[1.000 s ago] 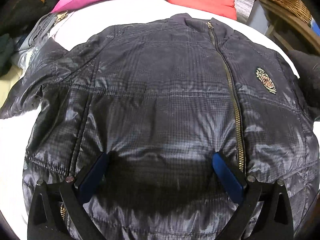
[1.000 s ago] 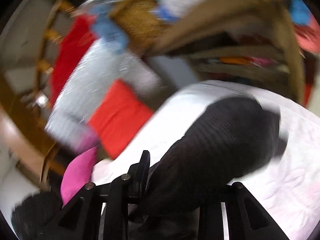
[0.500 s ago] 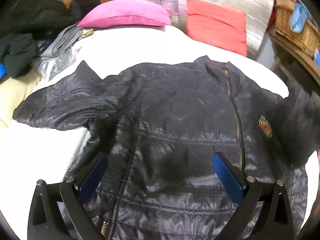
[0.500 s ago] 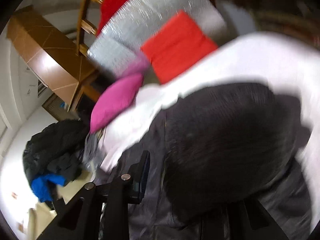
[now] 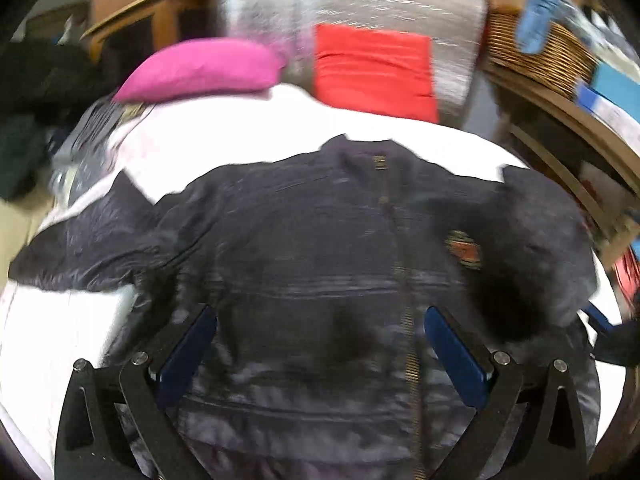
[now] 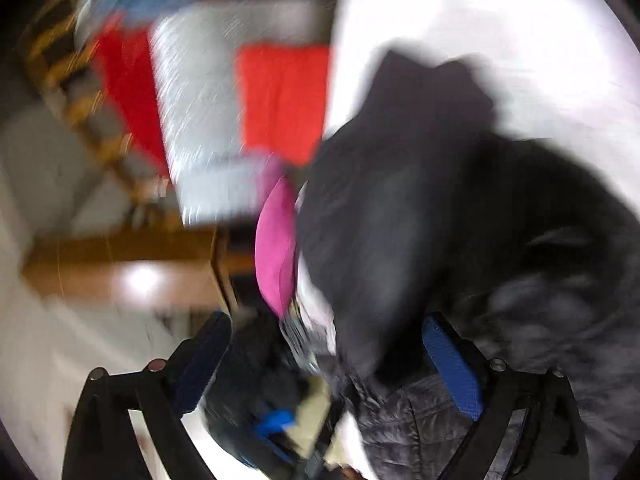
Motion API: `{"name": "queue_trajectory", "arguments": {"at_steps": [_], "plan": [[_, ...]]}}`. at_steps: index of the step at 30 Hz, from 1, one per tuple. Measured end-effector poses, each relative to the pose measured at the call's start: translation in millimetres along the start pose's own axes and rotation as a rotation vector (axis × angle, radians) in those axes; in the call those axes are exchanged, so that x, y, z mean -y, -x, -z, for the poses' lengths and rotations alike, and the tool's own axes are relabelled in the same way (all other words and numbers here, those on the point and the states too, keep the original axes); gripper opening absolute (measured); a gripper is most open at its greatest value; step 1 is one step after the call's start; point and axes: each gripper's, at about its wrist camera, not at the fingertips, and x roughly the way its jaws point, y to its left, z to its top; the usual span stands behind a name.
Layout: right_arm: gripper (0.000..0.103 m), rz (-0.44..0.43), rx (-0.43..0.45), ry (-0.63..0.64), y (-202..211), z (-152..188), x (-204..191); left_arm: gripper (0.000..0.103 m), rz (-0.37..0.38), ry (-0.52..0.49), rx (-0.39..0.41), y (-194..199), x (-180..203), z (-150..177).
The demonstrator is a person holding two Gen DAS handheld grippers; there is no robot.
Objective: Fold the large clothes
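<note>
Jacket (image 5: 320, 264) is what we are working on — it is lying front-up on the white bed (image 5: 248, 136), collar at the far end and zip running near to far. We are holding our left gripper (image 5: 320, 348) wide apart and empty over the near hem, while our right gripper (image 6: 332, 364) is opening its jaws, the dark sleeve (image 5: 536, 264) looking loose between them at the jacket's right edge. That sleeve is lying across the chest — so we are judging the right hand nearer for the coming fold.
</note>
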Motion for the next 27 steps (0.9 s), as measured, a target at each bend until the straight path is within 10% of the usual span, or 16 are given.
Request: {"name": "queue_trajectory", "arguments": {"at_steps": [7, 18, 19, 22, 27], "plan": [[0.098, -0.013, 0.17, -0.164, 57.7, -29.4, 26.6, 0.103, 0.086, -0.129, 0.016, 22.3, 94.4, -14.1], [0.098, 0.006, 0.231, -0.137, 95.5, -46.4, 6.5, 0.103, -0.055, -0.356, 0.065, -8.7, 186.1, -25.9], [0.098, 0.01, 0.227, -0.137, 89.9, -48.1, 5.3, 0.092, -0.056, -0.37, 0.069, -12.4, 187.5, -28.6], [0.098, 0.031, 0.201, -0.127, 76.0, -50.3, 1.5, 0.012, -0.066, -0.407, 0.025, -32.8, 184.3, -40.0], [0.098, 0.062, 0.152, -0.081, 48.1, -52.5, -9.0, 0.003, -0.153, -0.325, -0.054, -67.0, 135.1, -60.6]]}}
